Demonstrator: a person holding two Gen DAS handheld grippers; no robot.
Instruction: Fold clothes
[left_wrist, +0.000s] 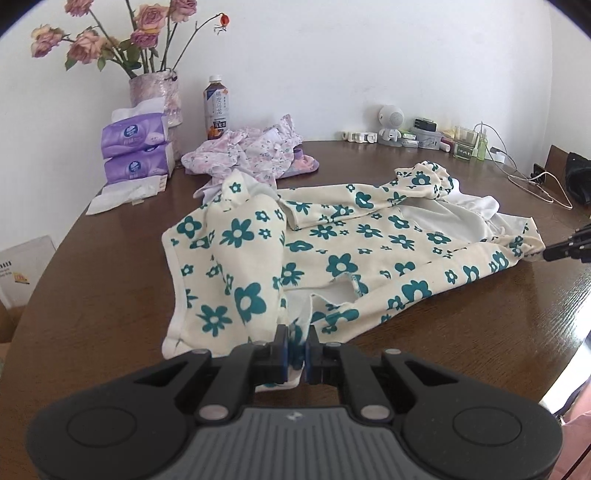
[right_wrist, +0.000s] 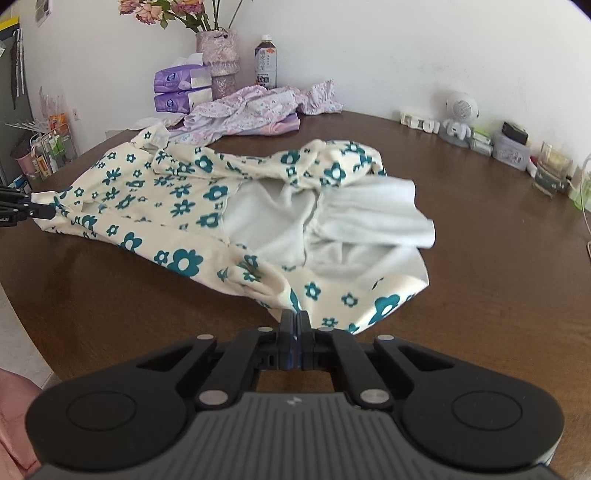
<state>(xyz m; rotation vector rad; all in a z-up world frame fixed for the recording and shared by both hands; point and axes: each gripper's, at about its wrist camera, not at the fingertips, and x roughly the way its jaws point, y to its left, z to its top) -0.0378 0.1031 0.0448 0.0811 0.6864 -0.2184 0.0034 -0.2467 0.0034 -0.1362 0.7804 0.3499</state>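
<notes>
Left gripper (left_wrist: 296, 349) and right gripper (right_wrist: 294, 334) each clamp the floral garment's (left_wrist: 332, 243) edge

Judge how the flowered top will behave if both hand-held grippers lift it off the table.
The flowered top will probably sag between the grips, since it already lies rumpled. It seems light: thin pinches by the left hand-held gripper and right hand-held gripper hold it.

The white lining (right_wrist: 373, 218) of the flowered garment (right_wrist: 177, 206) is blurred in the right wrist view. The small items (left_wrist: 424, 136) along the table's (left_wrist: 110, 277) far edge cannot be told apart. The bottle's (left_wrist: 216, 107) label cannot be read.
</notes>
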